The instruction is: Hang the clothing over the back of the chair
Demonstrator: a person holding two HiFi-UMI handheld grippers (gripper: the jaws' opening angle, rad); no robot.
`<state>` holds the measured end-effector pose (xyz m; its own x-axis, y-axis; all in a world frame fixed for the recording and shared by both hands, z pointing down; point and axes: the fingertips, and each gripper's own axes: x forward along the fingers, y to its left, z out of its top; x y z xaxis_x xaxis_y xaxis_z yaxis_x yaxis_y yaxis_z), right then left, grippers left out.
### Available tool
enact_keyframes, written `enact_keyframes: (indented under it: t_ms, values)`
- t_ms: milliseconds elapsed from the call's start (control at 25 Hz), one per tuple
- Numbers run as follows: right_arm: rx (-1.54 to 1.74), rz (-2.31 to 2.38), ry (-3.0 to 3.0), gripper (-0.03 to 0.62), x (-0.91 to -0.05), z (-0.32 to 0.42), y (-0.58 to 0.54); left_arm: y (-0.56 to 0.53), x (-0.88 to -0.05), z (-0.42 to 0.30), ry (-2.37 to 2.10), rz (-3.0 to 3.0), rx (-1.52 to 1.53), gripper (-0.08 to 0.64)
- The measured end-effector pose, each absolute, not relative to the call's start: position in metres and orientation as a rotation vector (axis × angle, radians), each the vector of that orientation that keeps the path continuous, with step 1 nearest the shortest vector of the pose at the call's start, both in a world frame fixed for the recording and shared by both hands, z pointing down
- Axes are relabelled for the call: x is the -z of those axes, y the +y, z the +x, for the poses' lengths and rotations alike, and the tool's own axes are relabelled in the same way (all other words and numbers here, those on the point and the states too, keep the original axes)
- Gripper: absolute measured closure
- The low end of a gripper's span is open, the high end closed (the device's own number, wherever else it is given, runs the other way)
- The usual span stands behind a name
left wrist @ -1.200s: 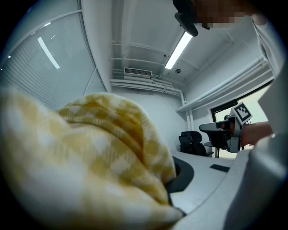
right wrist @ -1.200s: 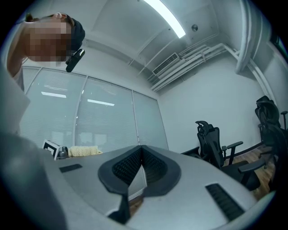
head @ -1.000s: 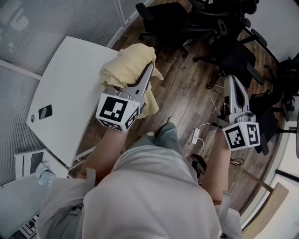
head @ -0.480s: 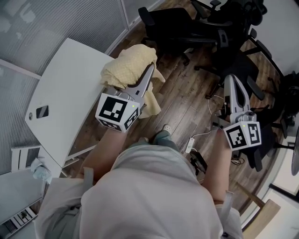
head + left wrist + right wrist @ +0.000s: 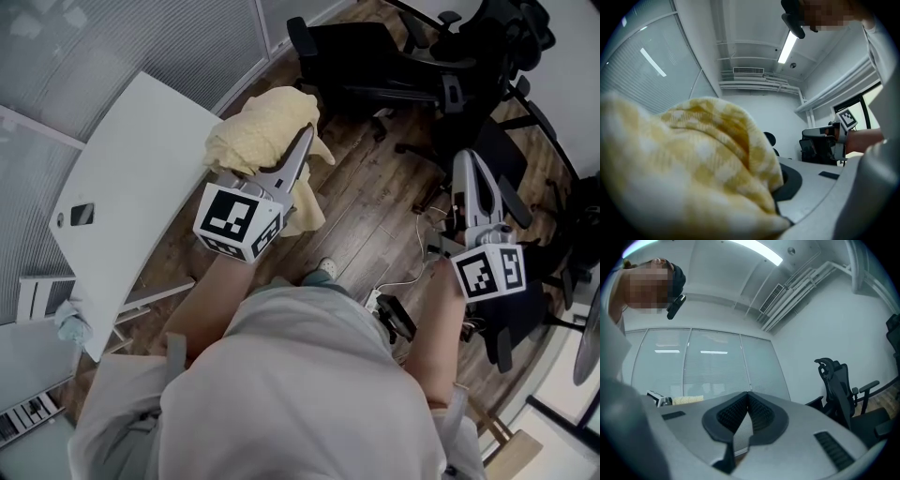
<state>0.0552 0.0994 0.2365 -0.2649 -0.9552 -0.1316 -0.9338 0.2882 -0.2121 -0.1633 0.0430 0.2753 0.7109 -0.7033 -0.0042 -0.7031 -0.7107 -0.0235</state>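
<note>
**Coach:** The white counter [image 5: 122,178] lies off to the chair's left, so you can ignore it. The black chair [image 5: 361,52] ahead is your target.

**Spotter:** The yellow clothing [image 5: 258,131] is bunched in the air just short of that chair, on its counter side, with a tail hanging below. Your left tongs [image 5: 302,141] are clamped on the bundle.

**Coach:** Bunched like that, I'd judge it would slide straight off. Bring it above the chair's back, well past the top edge, before you let anything go.

**Spotter:** Your right tongs [image 5: 466,161], off to the chair's right, are clenched on nothing. Open them, pinch a loose edge and spread the cloth. Aim for roughly half to fall down each side of the chair's back.
</note>
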Motion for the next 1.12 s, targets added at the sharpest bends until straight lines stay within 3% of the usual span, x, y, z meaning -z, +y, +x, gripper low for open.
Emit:
enact_keyframes:
  t_ms: [1120]
  values:
    - [0.168, -1.555, 2.429, 0.571, -0.232, 0.096, 0.033, 0.011, -0.268, -0.115, 1.289, -2.851, 0.021, 0.482]
